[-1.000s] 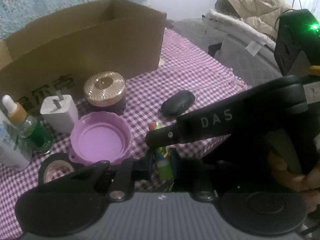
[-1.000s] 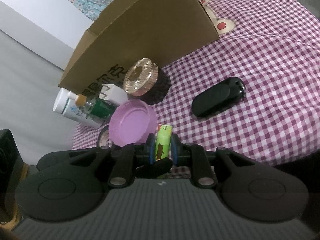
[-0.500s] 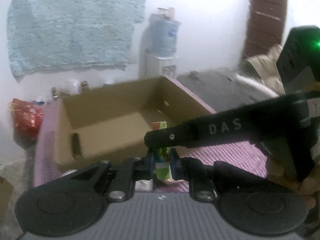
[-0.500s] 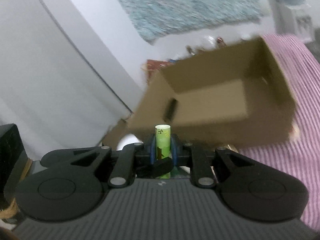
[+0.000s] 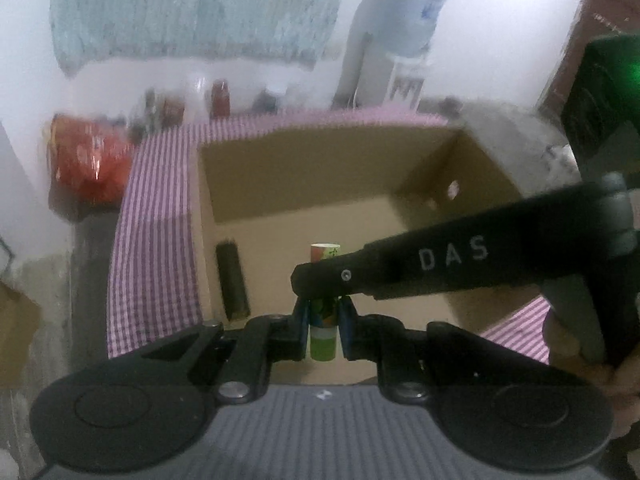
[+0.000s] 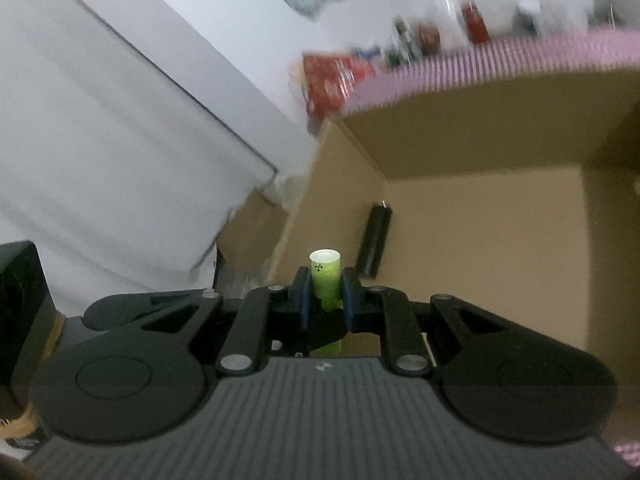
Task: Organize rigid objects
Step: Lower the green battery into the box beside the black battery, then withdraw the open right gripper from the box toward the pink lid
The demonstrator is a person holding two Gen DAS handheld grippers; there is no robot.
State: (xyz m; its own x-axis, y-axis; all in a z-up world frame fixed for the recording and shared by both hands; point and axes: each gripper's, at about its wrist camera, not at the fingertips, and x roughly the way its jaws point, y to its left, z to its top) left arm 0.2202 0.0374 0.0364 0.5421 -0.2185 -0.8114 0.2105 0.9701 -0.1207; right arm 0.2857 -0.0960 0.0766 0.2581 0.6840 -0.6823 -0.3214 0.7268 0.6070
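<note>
We hold a small green tube in our left claw, and the two blue pads press on it from both sides, so this claw is closed tight on the tube. Our right claw pinches the same green tube too, with its pads snug on each side. In the left wrist view the black finger of the right claw comes in from the right and crosses in front of the tube, so we only see the tube's top end above that finger and its green lower part below it. The tube has a white end cap and some red and orange print near the top. Both claws hang above an open cardboard box, and we look down into it. On the box floor lies a dark, long black thing, close to the left wall of the box; the right wrist view shows it too, and we cannot tell what it is. The box stands on a cloth with purple and white checks. Beyond the cloth there is a red bag and some small jars by the white wall, all blurry. A light blue rug hangs on the wall above them. At the right edge of the left wrist view we see part of a hand gripping the right claw's handle.
</note>
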